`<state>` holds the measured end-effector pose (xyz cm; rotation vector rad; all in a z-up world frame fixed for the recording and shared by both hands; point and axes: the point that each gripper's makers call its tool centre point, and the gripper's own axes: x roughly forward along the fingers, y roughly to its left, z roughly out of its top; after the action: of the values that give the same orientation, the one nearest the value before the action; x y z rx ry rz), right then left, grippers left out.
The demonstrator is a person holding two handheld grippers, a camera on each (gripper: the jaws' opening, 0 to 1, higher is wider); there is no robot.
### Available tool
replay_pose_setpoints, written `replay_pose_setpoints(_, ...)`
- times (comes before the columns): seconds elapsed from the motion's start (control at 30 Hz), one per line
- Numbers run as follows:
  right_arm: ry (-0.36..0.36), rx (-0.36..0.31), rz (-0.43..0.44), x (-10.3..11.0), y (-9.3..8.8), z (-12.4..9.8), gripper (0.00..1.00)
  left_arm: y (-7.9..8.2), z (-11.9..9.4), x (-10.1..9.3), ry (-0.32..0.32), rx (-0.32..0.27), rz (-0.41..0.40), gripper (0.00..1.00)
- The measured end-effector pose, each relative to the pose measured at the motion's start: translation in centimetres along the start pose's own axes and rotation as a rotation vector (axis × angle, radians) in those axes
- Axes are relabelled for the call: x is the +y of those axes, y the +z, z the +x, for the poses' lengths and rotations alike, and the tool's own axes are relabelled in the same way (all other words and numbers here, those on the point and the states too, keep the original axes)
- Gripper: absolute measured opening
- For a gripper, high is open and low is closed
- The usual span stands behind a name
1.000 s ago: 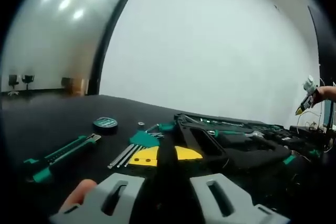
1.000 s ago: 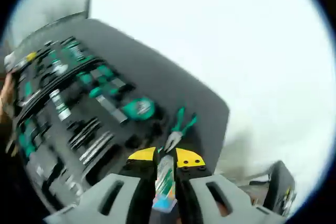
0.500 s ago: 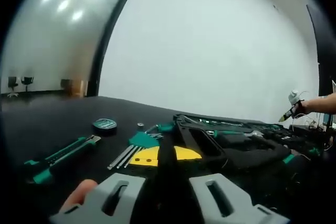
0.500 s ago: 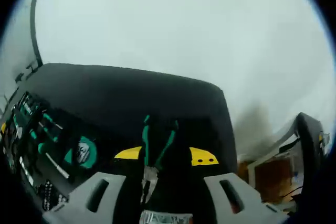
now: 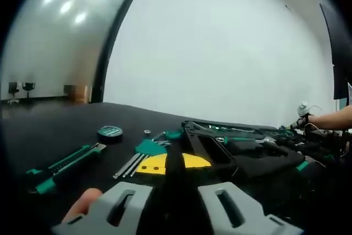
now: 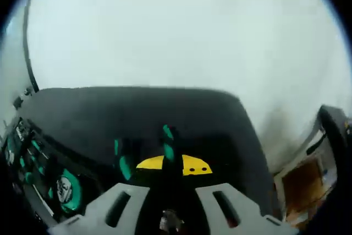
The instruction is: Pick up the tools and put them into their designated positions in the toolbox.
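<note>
Here, the left gripper view: left gripper [image 5: 173, 164], jaws drawn together on nothing, low over the black table [image 5: 49, 127]; ahead lie a green utility knife [image 5: 66, 160], tape roll [image 5: 110, 131], hex keys [image 5: 140, 155] and the open toolbox [image 5: 247, 152]. Right gripper view: right gripper [image 6: 171, 166] closed on green-handled pliers [image 6: 168, 149] beside the toolbox [image 6: 44, 174] edge; judged stiff, fairly heavy, best taken at mid-handle. The loose tools appear in the left gripper view, the held pliers in the right gripper view.

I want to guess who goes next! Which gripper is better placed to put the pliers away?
Right. The right gripper looks already shut on the green-handled pliers, with the toolbox just beside it. The left gripper is shut near the utility knife.
</note>
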<state>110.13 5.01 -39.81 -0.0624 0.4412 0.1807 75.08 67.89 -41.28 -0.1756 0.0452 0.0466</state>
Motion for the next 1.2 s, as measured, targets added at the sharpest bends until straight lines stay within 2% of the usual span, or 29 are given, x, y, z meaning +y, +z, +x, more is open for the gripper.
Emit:
replay_pose_setpoints(0.03,0.004,-0.009,0.006,0.1,0.2,-0.3,0.06,0.0,0.0,0.0,-0.002,0.001,0.0,0.12)
replay_pose_setpoints(0.07,0.031,-0.048,0.023,0.6,1.0,-1.4,0.06,0.0,0.0,-0.1,-0.002,0.002,0.0,0.12)
replay_pose_setpoints(0.17,0.04,-0.196,0.042,0.6,3.5,-4.1,0.06,0.0,0.1,0.0,-0.002,0.006,-0.002,0.12)
replay_pose_setpoints(0.23,0.063,-0.288,-0.008,1.2,5.3,-6.1,0.06,-0.1,0.0,-0.1,-0.001,0.009,-0.005,0.12)
replay_pose_setpoints(0.27,0.072,-0.332,-0.037,2.0,6.0,-7.8,0.06,-0.1,-0.1,-0.2,-0.002,0.011,-0.008,0.12)
replay_pose_setpoints(0.3,0.081,-0.353,-0.043,2.4,6.7,-8.7,0.06,-0.2,-0.1,-0.2,-0.002,0.012,-0.01,0.12)
replay_pose_setpoints(0.33,0.111,-0.408,-0.037,2.4,8.5,-9.1,0.07,-0.2,0.0,-0.2,-0.002,0.013,-0.012,0.12)
replay_pose_setpoints(0.4,0.148,-0.462,-0.014,3.3,10.5,-11.4,0.07,-0.2,-0.1,-0.2,-0.002,0.013,-0.014,0.12)
replay_pose_setpoints(0.47,0.204,-0.47,-0.013,4.5,11.7,-13.0,0.07,-0.2,-0.1,-0.2,-0.002,0.014,-0.016,0.12)
replay_pose_setpoints(0.57,0.306,-0.485,-0.088,8.0,12.6,-16.2,0.07,-0.2,0.2,0.1,-0.003,0.015,-0.019,0.12)
replay_pose_setpoints(0.67,0.444,-0.464,-0.129,11.7,12.4,-20.0,0.07,-0.2,0.3,0.2,-0.005,0.018,-0.022,0.12)
replay_pose_setpoints(0.7,0.484,-0.459,-0.129,12.7,12.2,-21.0,0.07,-0.2,0.1,-0.1,-0.006,0.018,-0.021,0.12)
replay_pose_setpoints(0.8,0.622,-0.396,-0.209,16.8,10.1,-24.9,0.07,-0.2,0.0,-0.1,-0.008,0.02,-0.025,0.12)
replay_pose_setpoints(0.83,0.635,-0.39,-0.222,17.3,9.8,-25.5,0.07,-0.2,0.1,-0.1,-0.009,0.021,-0.026,0.12)
replay_pose_setpoints(0.93,0.775,-0.317,-0.332,21.2,6.9,-28.7,0.07,-0.2,0.3,0.1,-0.01,0.024,-0.031,0.12)
replay_pose_setpoints(1.0,0.831,-0.239,-0.412,23.3,4.4,-29.8,0.07,-0.2,0.5,0.4,-0.009,0.028,-0.034,0.12)
replay_pose_setpoints(1.03,0.834,-0.216,-0.451,24.0,3.3,-29.8,0.07,-0.2,0.2,0.0,-0.008,0.028,-0.035,0.12)
replay_pose_setpoints(1.07,0.838,-0.151,-0.524,24.9,1.2,-29.7,0.07,-0.2,0.1,-0.1,-0.008,0.029,-0.035,0.12)
replay_pose_setpoints(1.1,0.852,-0.113,-0.576,25.5,-0.3,-29.7,0.07,-0.3,0.1,-0.2,-0.008,0.029,-0.036,0.12)
replay_pose_setpoints(1.13,0.85,-0.081,-0.662,26.1,-2.3,-29.2,0.07,-0.3,0.0,-0.2,-0.007,0.029,-0.037,0.12)
replay_pose_setpoints(1.2,0.86,-0.009,-0.725,26.8,-4.9,-28.6,0.07,-0.3,-0.1,-0.5,-0.007,0.028,-0.038,0.12)
